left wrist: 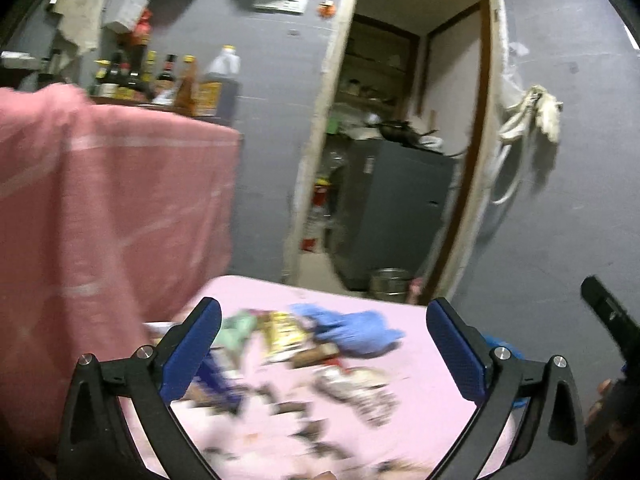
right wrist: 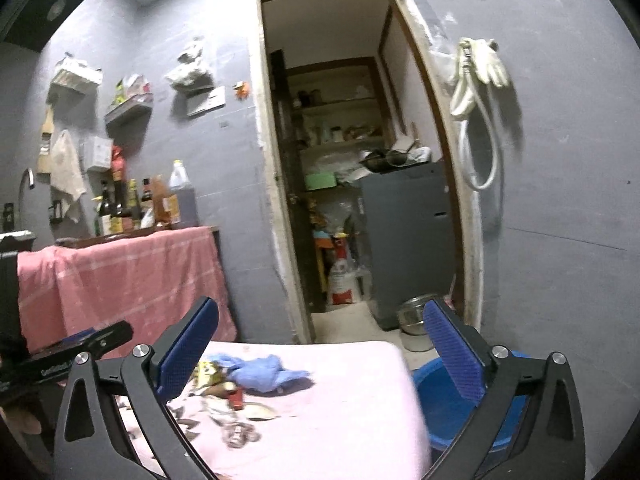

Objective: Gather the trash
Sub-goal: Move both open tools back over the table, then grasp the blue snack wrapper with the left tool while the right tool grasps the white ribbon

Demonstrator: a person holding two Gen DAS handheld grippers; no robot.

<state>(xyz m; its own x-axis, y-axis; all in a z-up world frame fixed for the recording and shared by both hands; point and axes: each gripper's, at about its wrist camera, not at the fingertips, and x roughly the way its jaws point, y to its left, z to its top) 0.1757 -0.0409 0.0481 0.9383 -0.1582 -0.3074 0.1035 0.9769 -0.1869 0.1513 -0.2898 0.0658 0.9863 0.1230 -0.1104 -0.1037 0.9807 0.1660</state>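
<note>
Trash lies scattered on a pink-covered table (left wrist: 416, 412) (right wrist: 360, 400): a crumpled blue glove (left wrist: 356, 330) (right wrist: 260, 372), a yellow wrapper (left wrist: 282, 334) (right wrist: 206, 372), a green wrapper (left wrist: 236, 328), a red and brown piece (right wrist: 236, 396) and several dark scraps (left wrist: 304, 428). The left wrist view is blurred. My left gripper (left wrist: 324, 344) is open and empty above the near side of the trash. My right gripper (right wrist: 320, 352) is open and empty above the table. A blue bucket (right wrist: 444, 404) stands on the floor right of the table.
A counter draped in a pink cloth (left wrist: 100, 208) (right wrist: 120, 276) stands at the left, with bottles (right wrist: 136, 204) on top. An open doorway (right wrist: 352, 184) behind shows shelves and a grey cabinet (right wrist: 408, 240). A steel pot (right wrist: 416, 320) sits on the floor.
</note>
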